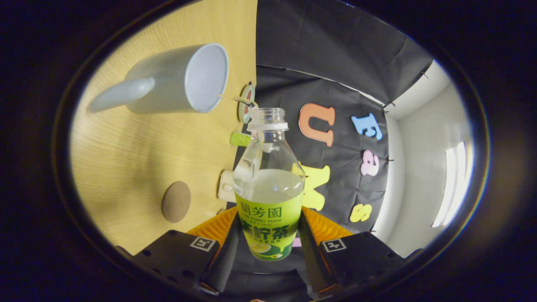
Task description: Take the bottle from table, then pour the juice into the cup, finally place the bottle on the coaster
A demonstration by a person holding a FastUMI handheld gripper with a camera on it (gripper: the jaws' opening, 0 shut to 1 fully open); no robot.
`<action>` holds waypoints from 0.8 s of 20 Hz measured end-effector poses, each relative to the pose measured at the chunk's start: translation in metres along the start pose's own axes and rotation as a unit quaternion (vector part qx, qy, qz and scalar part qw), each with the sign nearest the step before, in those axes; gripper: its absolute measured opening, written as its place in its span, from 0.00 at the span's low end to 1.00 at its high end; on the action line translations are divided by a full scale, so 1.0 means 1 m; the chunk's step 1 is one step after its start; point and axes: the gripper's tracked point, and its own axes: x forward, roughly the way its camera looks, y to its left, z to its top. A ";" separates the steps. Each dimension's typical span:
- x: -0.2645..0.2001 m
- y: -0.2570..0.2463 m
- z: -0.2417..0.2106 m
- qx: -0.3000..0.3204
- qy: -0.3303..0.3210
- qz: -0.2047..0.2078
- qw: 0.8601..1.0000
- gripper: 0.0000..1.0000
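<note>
Clear plastic bottle [269,184], cap off, sits clamped between the two fingers of the gripper [268,235], both pressing on the green-labelled lower body from either side. Pale cloudy juice stands a little above the label's top edge; the shoulder and neck hold air, with droplets or a wet streak on the inner wall. The whole view is rolled: the wooden table [126,163] runs as a wall alongside the bottle, so the gripper is tilted well over. The grey cup [184,79] stands on that table with its mouth turned toward the open neck, near it but apart, and a thin line of liquid seems to run between neck and cup rim, hard to be sure. The round brown coaster [176,201] lies on the table, well apart from the cup, nearer the fingers. Judgement: pour step in hand, coaster step not yet done. Handling: thin-walled plastic, likely light now at part fill, and apt to give under a hard squeeze; the glossy label may slide, and any drip would make it slicker. Grip on the labelled waist looks right, low enough to leave the neck free. Sloshing liquid will shift the weight as it comes upright; an open top spills easily.
</note>
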 end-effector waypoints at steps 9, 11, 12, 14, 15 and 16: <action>-0.001 -0.011 0.000 -0.025 -0.003 -0.008 1.000 0.77; -0.001 -0.013 0.000 -0.030 -0.005 -0.012 0.999 0.77; -0.001 -0.014 0.000 -0.031 -0.006 -0.013 0.999 0.77; -0.001 -0.015 0.001 -0.035 -0.007 -0.014 0.999 0.77; -0.001 -0.016 0.002 -0.039 -0.010 -0.014 0.999 0.77; -0.001 -0.019 0.002 -0.042 -0.011 -0.017 0.999 0.77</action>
